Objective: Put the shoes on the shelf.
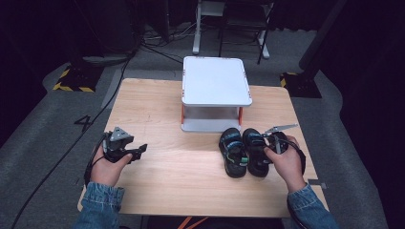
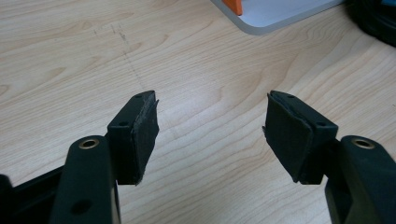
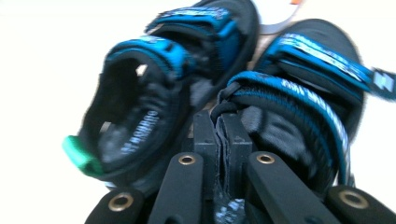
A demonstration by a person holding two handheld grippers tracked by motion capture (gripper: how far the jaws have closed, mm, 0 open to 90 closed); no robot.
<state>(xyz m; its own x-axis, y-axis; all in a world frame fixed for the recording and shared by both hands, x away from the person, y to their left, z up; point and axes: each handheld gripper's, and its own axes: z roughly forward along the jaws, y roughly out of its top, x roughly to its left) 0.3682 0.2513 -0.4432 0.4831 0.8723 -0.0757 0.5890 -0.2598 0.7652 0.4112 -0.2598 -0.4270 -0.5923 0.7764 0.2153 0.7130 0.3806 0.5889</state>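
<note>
Pinching the right sandal's (image 3: 299, 116) heel edge, right gripper (image 3: 229, 135); left gripper (image 2: 210, 130) open over bare table (image 1: 157, 109).

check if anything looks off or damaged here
Mostly tidy: the two sandals stand side by side, upright, in front of the white shelf. One oddity: the pad edges on the left gripper look frayed and rough. The right gripper is pinched shut on the sandals' inner edges.

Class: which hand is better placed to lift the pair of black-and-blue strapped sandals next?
The right gripper: its jaws are closed on the heel edges of the black-and-blue strapped sandals. The left gripper hangs open over bare wooden table, away from them.
</note>
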